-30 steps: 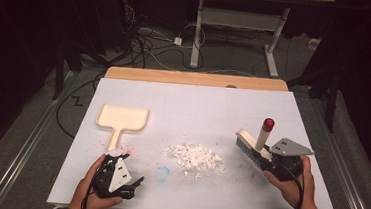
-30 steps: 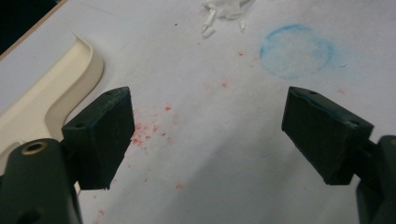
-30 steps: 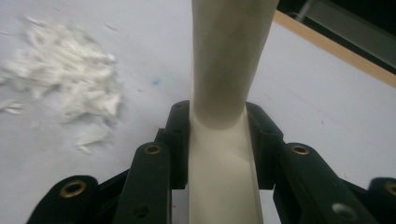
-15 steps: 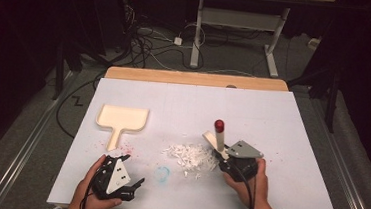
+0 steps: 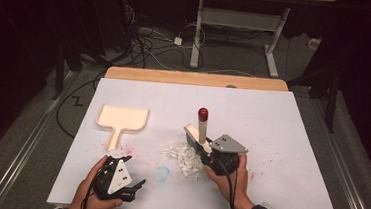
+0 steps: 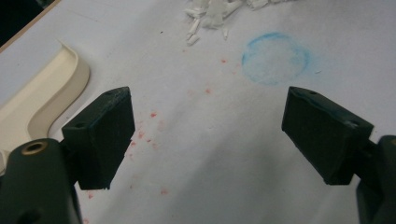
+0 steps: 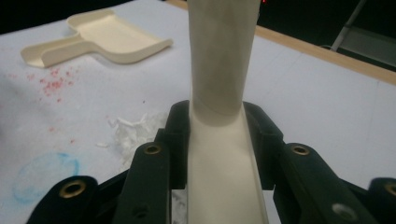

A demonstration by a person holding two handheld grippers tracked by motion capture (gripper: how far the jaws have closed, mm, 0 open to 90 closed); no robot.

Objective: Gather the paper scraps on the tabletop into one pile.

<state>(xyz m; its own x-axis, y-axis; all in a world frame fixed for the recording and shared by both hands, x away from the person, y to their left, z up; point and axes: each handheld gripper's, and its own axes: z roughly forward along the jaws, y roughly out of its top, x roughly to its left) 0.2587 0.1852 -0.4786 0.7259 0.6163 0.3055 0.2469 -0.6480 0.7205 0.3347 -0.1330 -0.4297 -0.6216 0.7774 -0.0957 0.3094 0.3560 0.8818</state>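
A cream-handled brush [image 5: 202,129] with a red tip stands tilted at the right edge of a pile of white scraps [image 5: 183,154], bristle head down on the table. My right gripper [image 5: 208,150] is shut on its handle. In the right gripper view the handle [image 7: 222,70] rises between the closed jaws of the gripper [image 7: 219,135], with scraps [image 7: 133,130] to the left. A cream dustpan [image 5: 122,118] lies flat at the left. My left gripper [image 5: 134,172] rests near the front edge, open and holding nothing; in its own view [image 6: 208,126] bare table lies between the jaws.
A white sheet [image 5: 282,122] covers the table, with red specks [image 5: 129,147] near the dustpan handle and a blue chalk ring [image 5: 162,173] in front of the scraps. The ring [image 6: 275,58] and the dustpan [image 6: 42,98] appear ahead of the left jaws. A wooden edge [image 5: 195,78] runs along the back.
My right gripper has carried the brush leftward across the table up to the scrap pile, which has bunched slightly to the left. The left gripper has stayed put.
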